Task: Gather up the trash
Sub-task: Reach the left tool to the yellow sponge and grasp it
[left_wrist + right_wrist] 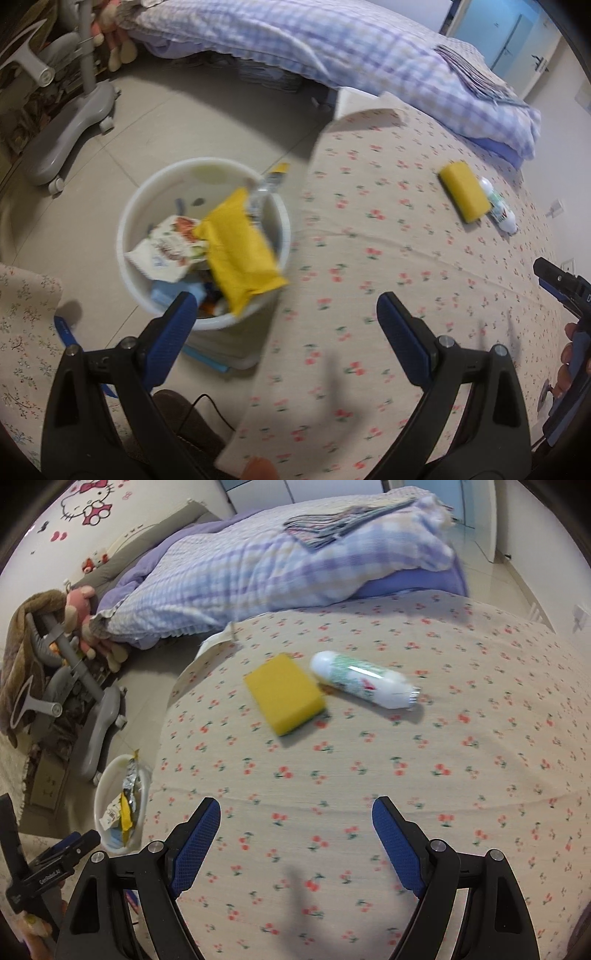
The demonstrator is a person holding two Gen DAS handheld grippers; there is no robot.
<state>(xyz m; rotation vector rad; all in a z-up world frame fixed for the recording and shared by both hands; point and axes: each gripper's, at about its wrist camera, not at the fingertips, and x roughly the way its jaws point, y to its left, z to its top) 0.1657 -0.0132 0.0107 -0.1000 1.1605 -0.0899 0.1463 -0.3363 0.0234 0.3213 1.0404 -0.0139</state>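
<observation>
A white bin (147, 195) stands on the floor beside the bed, filled with a yellow packet (242, 251), a white snack wrapper (168, 247) and other trash. My left gripper (286, 314) hangs open and empty over the bin's near rim and the bed edge. On the cherry-print sheet (332, 775) lie a yellow sponge-like block (284, 694) and a white bottle (364, 681) on its side, touching. My right gripper (295, 810) is open and empty, above the sheet well short of the two. The bin (101, 801) also shows at lower left in the right wrist view.
A purple checked quilt (258, 565) is heaped at the back of the bed. A grey wheeled chair base (70, 125) and plush toys (83, 609) stand on the tiled floor behind the bin. A black cable (207, 406) runs near a foot below.
</observation>
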